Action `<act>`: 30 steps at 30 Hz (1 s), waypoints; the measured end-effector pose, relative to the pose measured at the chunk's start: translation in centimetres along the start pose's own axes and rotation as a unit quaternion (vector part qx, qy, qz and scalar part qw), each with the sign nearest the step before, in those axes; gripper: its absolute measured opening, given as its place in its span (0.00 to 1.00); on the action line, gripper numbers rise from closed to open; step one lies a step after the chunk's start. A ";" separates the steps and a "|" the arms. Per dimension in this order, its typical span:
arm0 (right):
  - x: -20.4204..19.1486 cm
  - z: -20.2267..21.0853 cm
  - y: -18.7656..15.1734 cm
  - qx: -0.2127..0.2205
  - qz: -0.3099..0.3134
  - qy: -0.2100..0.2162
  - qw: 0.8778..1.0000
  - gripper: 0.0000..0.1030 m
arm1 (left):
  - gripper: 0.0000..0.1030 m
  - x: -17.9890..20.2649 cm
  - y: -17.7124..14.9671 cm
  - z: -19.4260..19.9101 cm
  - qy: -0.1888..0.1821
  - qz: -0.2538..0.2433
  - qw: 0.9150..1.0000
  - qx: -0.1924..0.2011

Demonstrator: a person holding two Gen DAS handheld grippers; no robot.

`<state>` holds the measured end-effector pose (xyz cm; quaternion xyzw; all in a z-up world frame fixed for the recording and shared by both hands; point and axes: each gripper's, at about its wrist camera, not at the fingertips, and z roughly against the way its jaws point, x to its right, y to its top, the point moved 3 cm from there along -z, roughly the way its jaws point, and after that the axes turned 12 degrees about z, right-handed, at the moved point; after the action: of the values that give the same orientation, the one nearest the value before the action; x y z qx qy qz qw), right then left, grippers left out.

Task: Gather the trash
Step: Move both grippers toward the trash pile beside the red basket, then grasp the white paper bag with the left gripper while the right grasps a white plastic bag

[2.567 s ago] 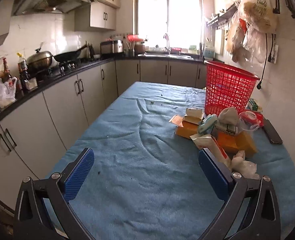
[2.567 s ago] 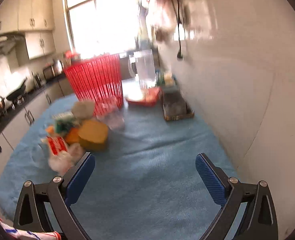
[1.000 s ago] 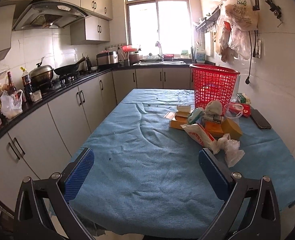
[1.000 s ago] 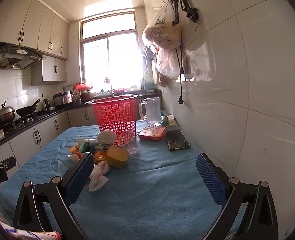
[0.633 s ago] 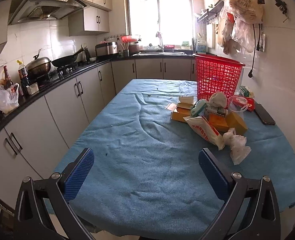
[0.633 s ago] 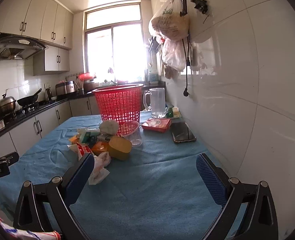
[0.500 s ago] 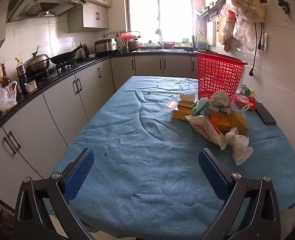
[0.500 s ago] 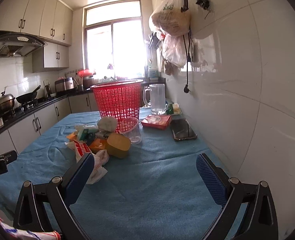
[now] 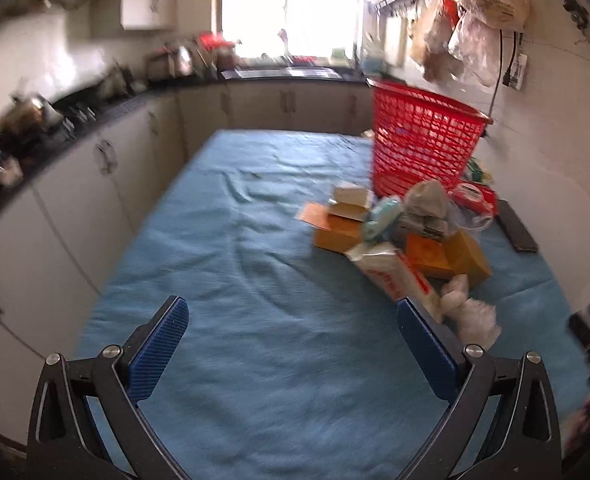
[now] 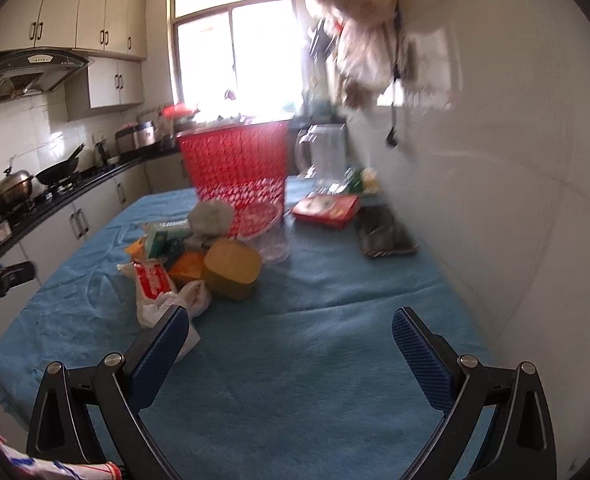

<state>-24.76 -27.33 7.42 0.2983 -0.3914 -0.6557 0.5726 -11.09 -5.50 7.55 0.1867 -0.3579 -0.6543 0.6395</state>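
A heap of trash [image 9: 399,236] lies on the blue-clothed table [image 9: 255,280]: cardboard boxes, a red-and-white wrapper [image 9: 395,276], a crumpled white bag [image 9: 471,312], a yellow tub [image 10: 233,268] and a clear cup [image 10: 267,228]. Behind the heap stands a red mesh basket [image 9: 423,148], also seen in the right wrist view [image 10: 237,168]. My left gripper [image 9: 291,344] is open over the near table, left of the heap, holding nothing. My right gripper [image 10: 287,344] is open too, its left finger beside the white bag [image 10: 167,300].
A black phone [image 10: 383,232], a red packet [image 10: 327,206] and a clear jug [image 10: 325,156] lie along the tiled right wall. Bags hang from wall hooks [image 9: 479,8]. A counter with cabinets and a stove [image 9: 55,120] runs down the left side.
Both grippers have moved forward and lower toward the table and the heap; both views are blurred by the motion. Jaws stay wide apart.
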 end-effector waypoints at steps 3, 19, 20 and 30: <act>-0.2 -2.6 0.0 -0.027 -0.019 0.059 0.998 1.00 | 1.00 1.1 0.7 -3.1 -0.028 0.015 0.999 -0.042; -6.3 -10.3 0.7 -0.106 0.016 0.211 0.972 0.86 | 1.00 4.9 1.0 -13.4 -0.094 0.086 0.976 -0.174; -6.6 -10.6 0.7 -0.108 0.017 0.216 0.970 0.86 | 1.00 5.1 0.8 -13.6 -0.093 0.081 0.976 -0.178; -8.6 -12.1 1.1 -0.120 0.032 0.227 0.966 0.76 | 0.38 6.5 -0.6 -14.1 -0.113 0.046 0.971 -0.203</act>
<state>-12.64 -21.01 1.62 0.3557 -0.1797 -0.5941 0.6987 -2.28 -15.10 -0.98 -0.0391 -0.2955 -0.7002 0.6488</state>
